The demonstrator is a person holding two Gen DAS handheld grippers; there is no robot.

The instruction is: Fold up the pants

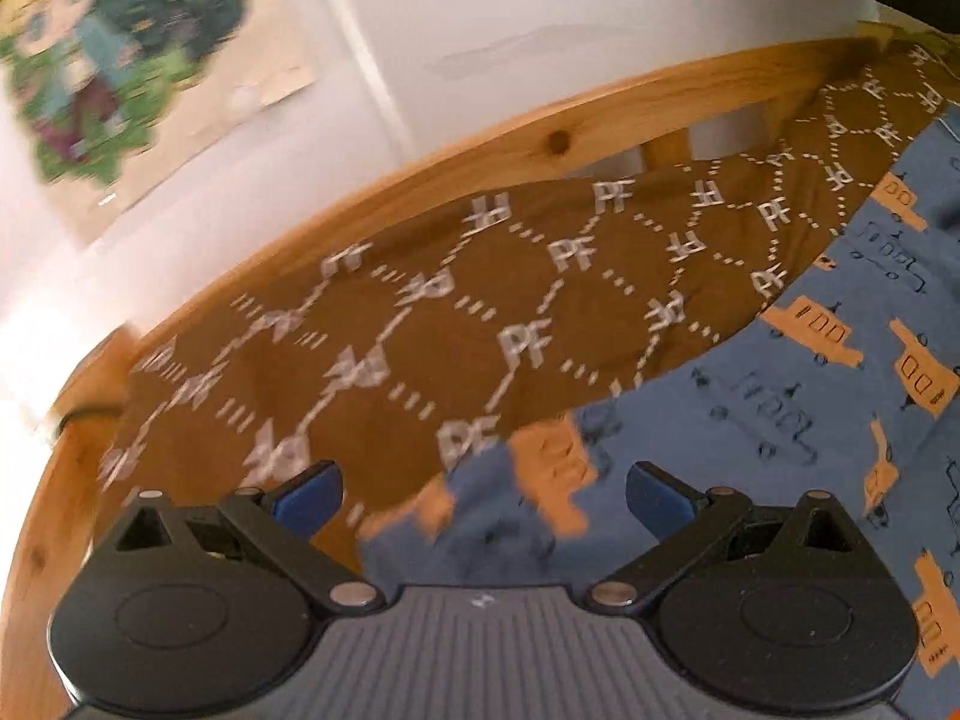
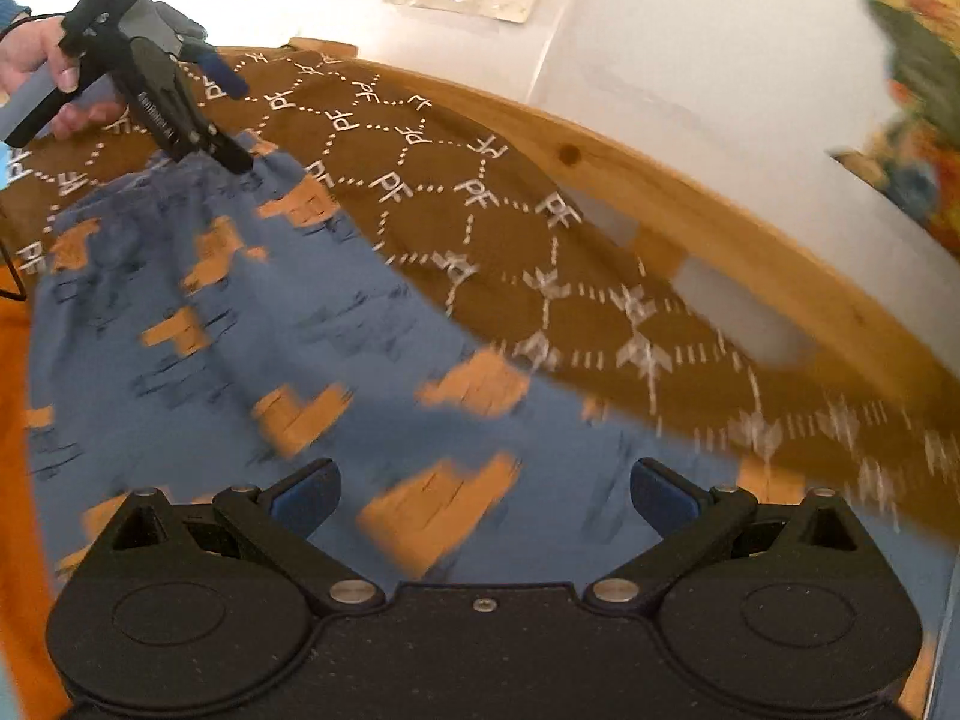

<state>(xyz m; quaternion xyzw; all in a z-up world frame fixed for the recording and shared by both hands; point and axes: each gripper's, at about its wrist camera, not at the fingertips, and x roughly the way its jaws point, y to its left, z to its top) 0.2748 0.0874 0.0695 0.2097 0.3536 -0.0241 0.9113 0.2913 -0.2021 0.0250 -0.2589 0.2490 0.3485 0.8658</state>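
Observation:
Blue pants [image 1: 750, 420] printed with orange shapes lie spread on a brown blanket [image 1: 480, 300] with a white "PF" pattern. My left gripper [image 1: 483, 480] is open and hovers at the pants' edge where blue cloth meets the blanket, nothing between its fingers. In the right wrist view the pants [image 2: 300, 330] fill the lower left, gathered end far away. There the left gripper [image 2: 237, 123] stands open at the gathered end, held by a hand [image 2: 30, 54]. My right gripper [image 2: 485, 480] is open above the near part of the pants, holding nothing. Both views are motion-blurred.
A curved wooden bed rail [image 1: 510, 138] runs along the blanket's far side, seen too in the right wrist view as the rail [image 2: 720, 222]. Behind it is a white wall with a colourful poster [image 1: 90, 60]. An orange surface [image 2: 15, 420] borders the pants at left.

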